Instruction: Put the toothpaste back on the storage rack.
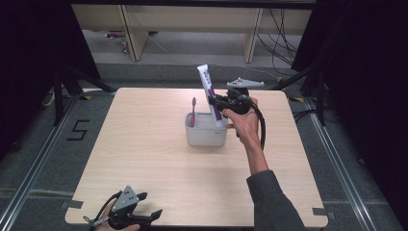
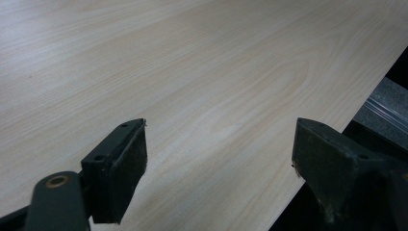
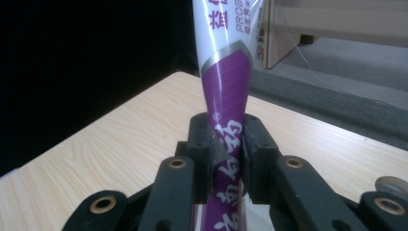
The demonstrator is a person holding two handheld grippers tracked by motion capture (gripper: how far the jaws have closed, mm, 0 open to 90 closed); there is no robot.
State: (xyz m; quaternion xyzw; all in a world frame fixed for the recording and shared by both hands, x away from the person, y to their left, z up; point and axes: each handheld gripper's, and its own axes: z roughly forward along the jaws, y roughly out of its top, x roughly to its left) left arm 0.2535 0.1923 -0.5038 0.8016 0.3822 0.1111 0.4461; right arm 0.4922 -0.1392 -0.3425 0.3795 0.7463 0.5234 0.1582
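A white and purple toothpaste tube (image 1: pixel 208 89) stands upright with its lower end in the grey holder cup (image 1: pixel 206 135) at the table's middle. My right gripper (image 1: pixel 217 103) is shut on the tube about halfway up, just above the cup's right side. In the right gripper view the pads squeeze the purple part of the tube (image 3: pixel 226 91), and the gripper (image 3: pixel 226 161) pinches it flat. A pink toothbrush (image 1: pixel 193 111) stands in the cup's left side. My left gripper (image 1: pixel 153 207) rests open at the table's near left edge, and its jaws (image 2: pixel 219 168) are wide apart over bare wood.
The light wooden table (image 1: pixel 144 159) stretches around the cup. Beyond its far edge stand wooden desk legs (image 1: pixel 132 33) and loose cables (image 1: pixel 281 43) on the floor. A metal rail (image 1: pixel 33 168) runs along the floor at the left.
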